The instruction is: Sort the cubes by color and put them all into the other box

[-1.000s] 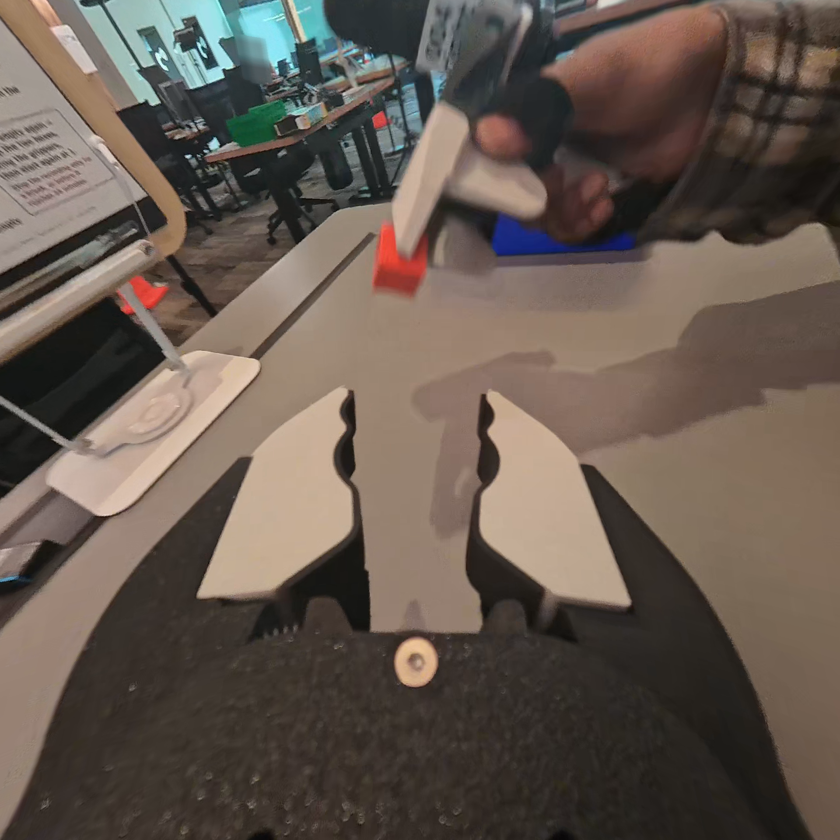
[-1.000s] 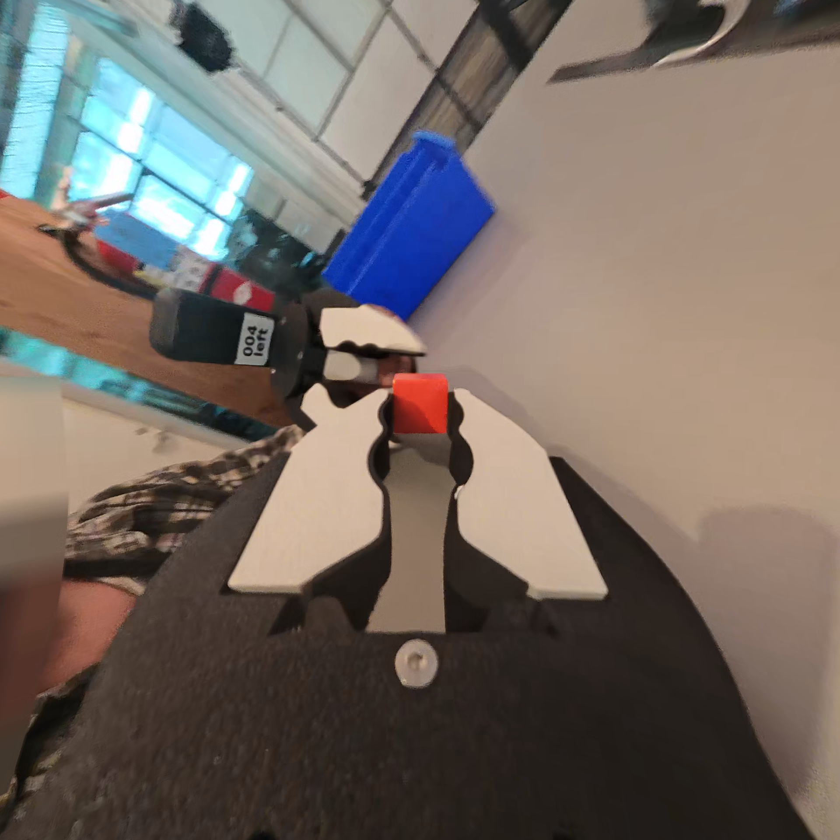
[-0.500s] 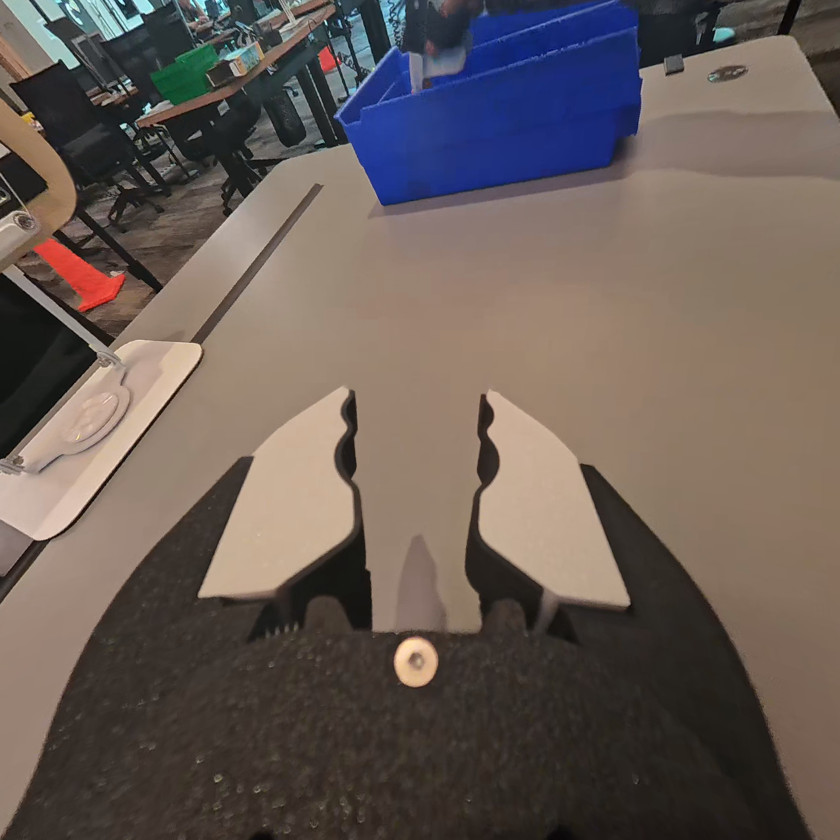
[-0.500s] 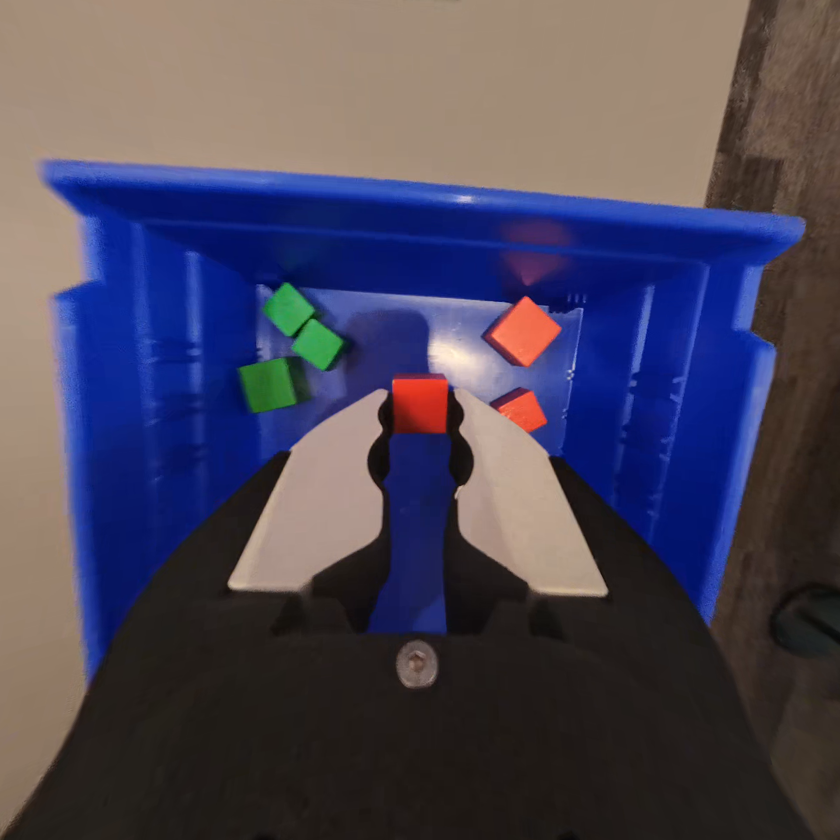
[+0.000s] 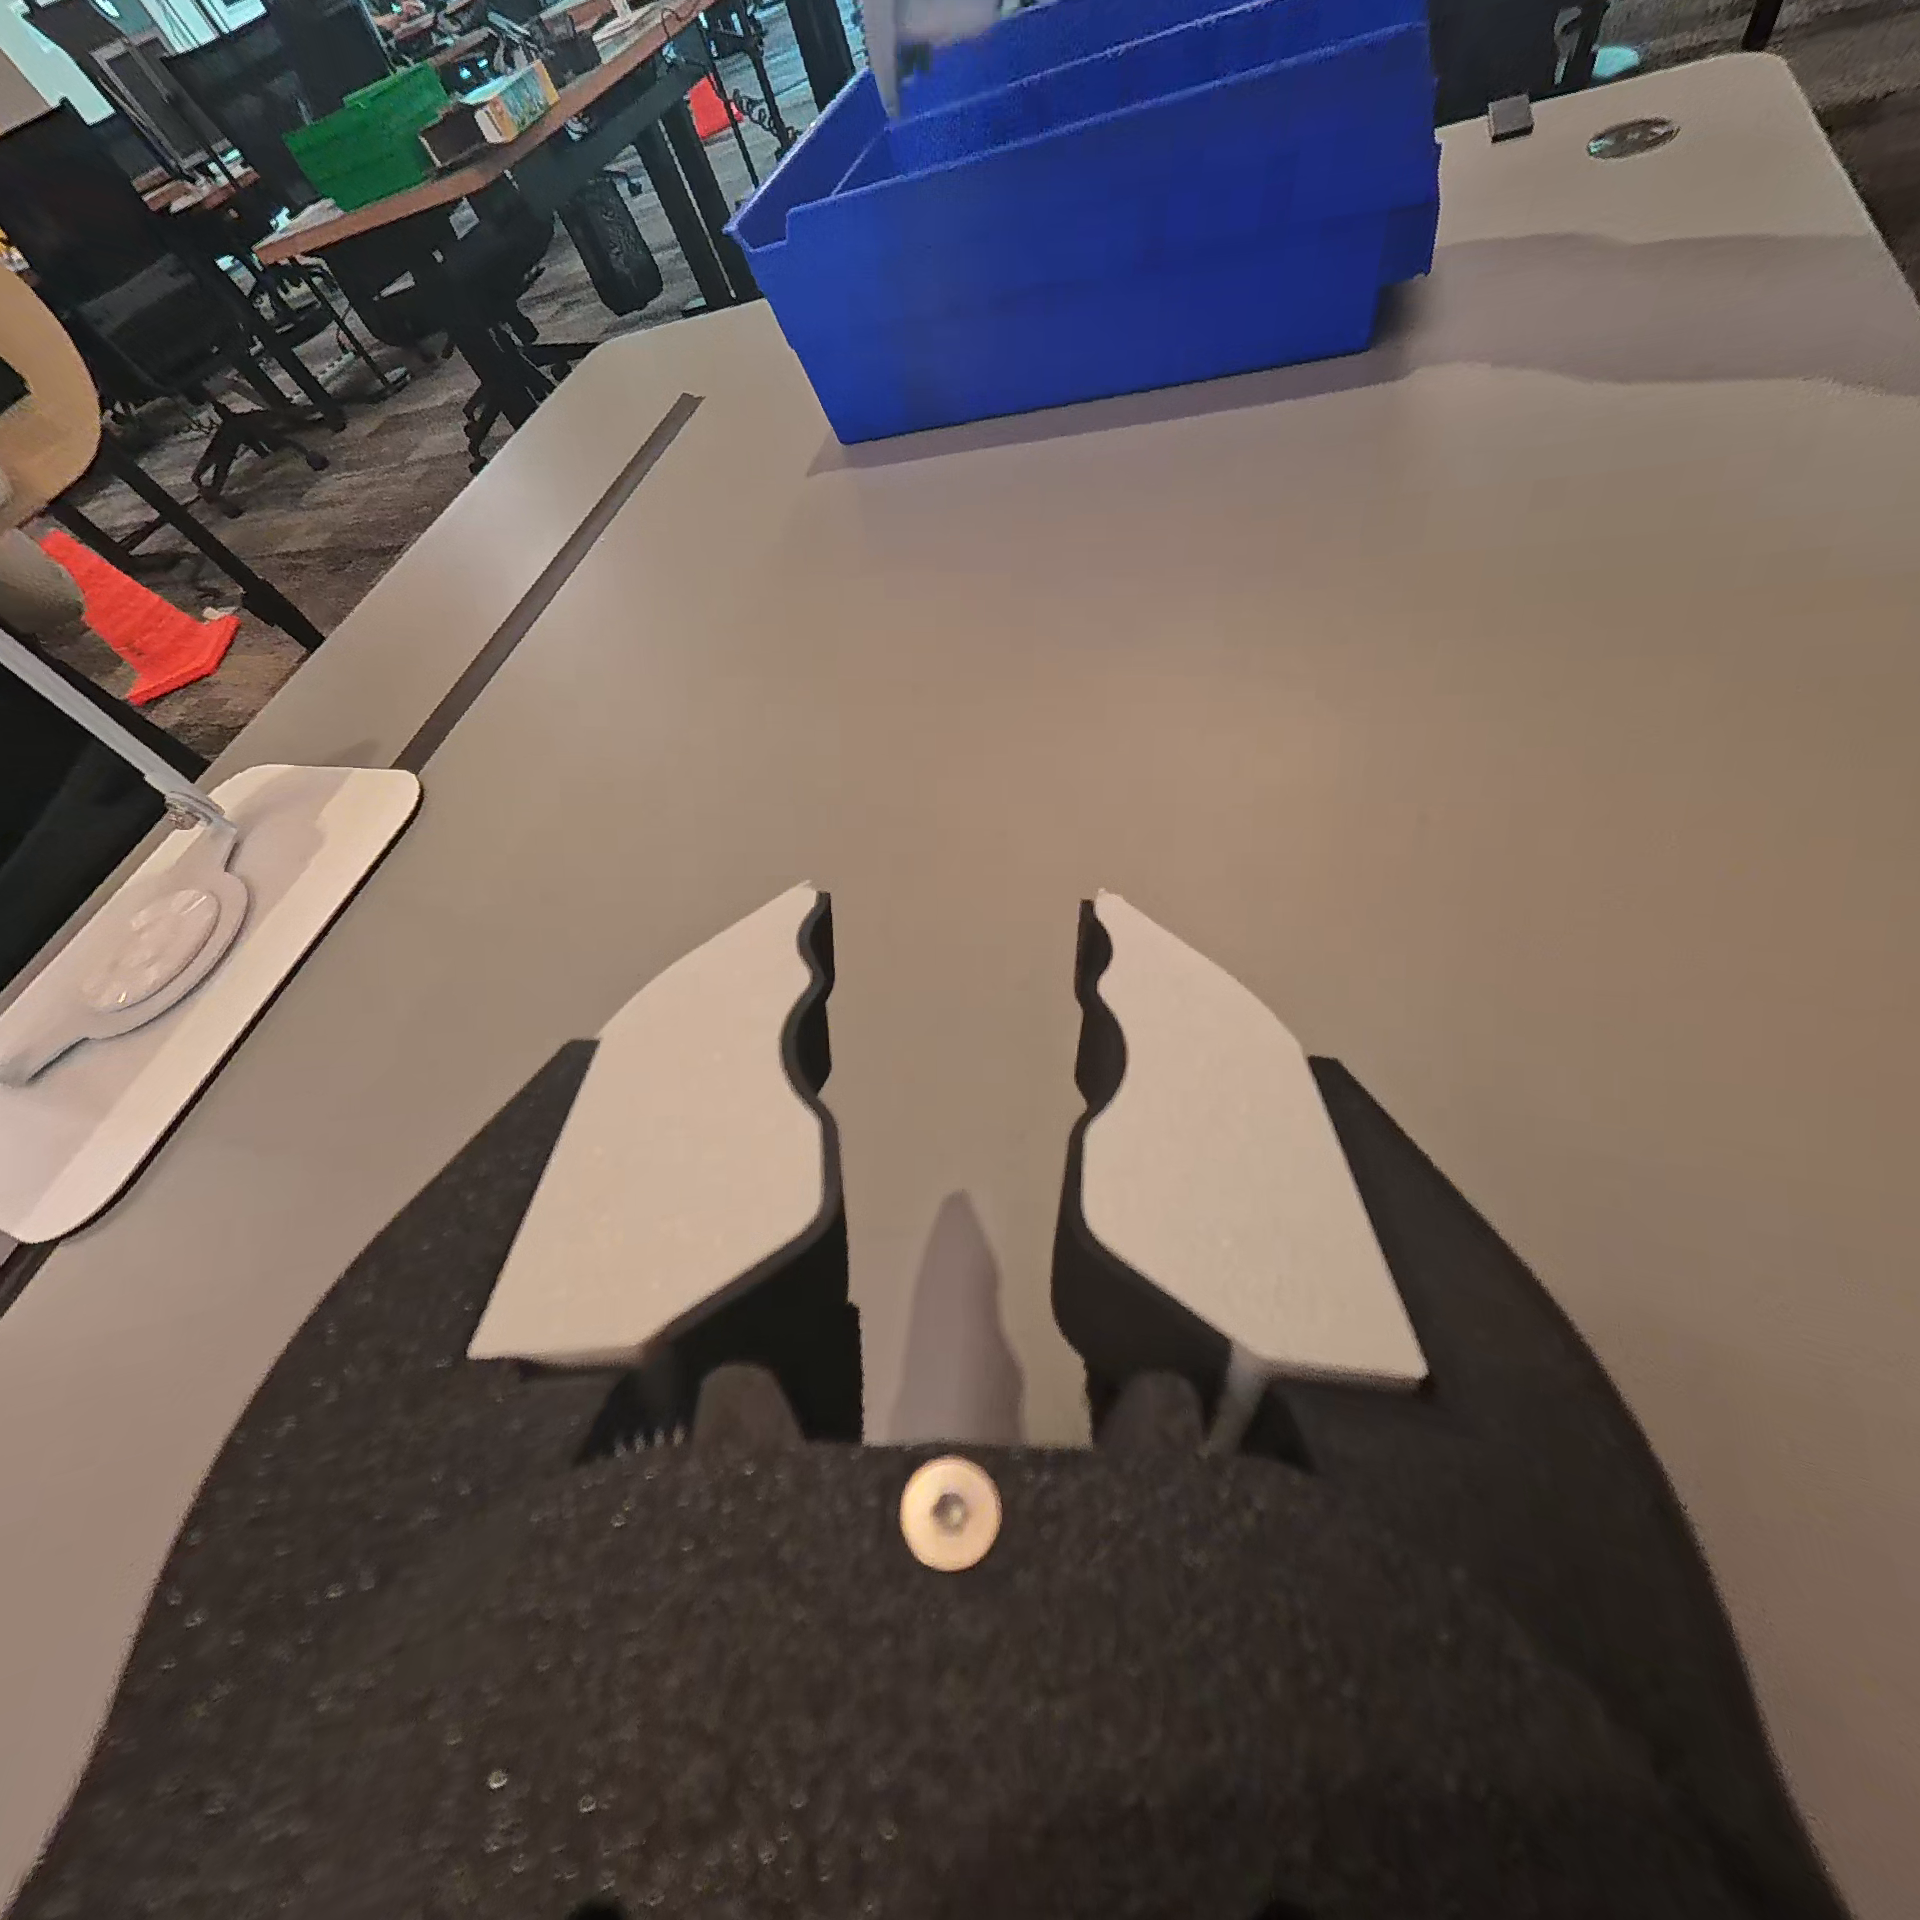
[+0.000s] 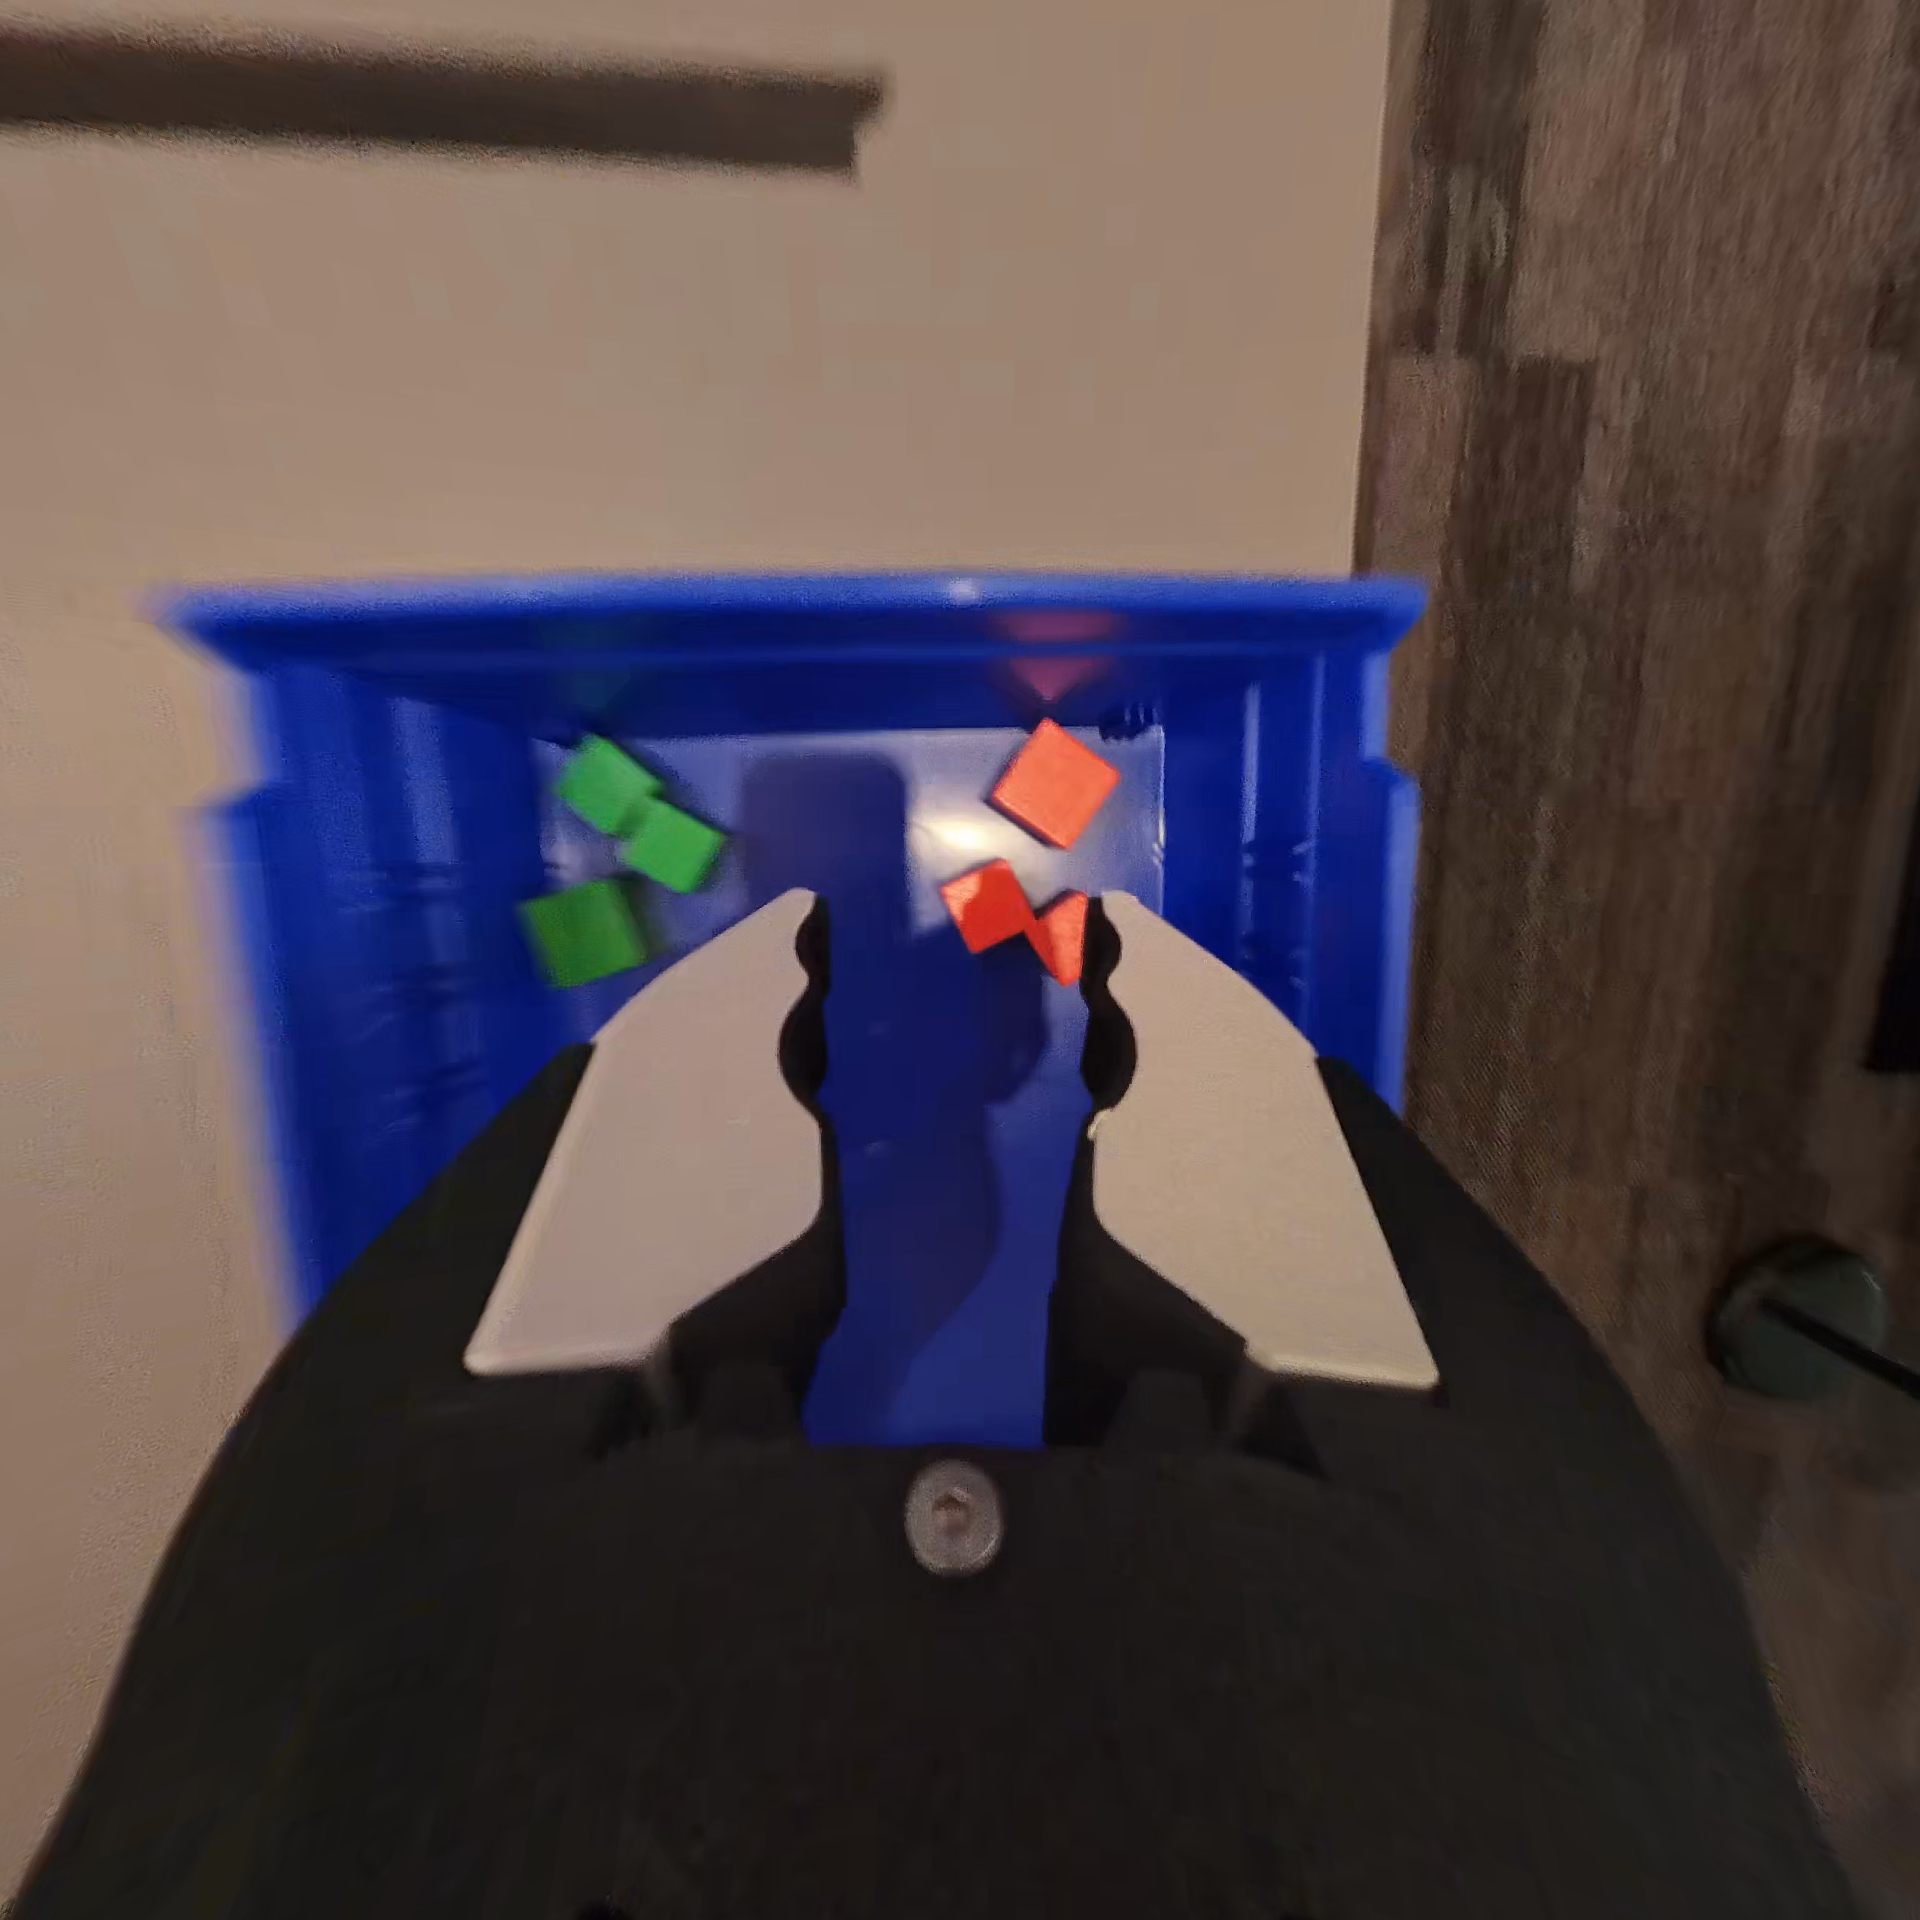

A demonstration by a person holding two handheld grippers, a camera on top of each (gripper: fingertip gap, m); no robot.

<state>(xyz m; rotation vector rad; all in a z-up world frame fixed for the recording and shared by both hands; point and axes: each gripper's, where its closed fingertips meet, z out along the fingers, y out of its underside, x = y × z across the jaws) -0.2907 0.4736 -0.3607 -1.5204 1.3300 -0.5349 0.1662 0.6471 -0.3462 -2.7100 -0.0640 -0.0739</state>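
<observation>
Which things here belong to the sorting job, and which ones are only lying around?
Part of the job:
- blue box
- three green cubes, grouped at its left
- three red cubes, grouped at its right
- right gripper, open above the box
- left gripper, open over the table

Lying about:
- white stand base
- orange cone on the floor
- green crate on a far desk
</observation>
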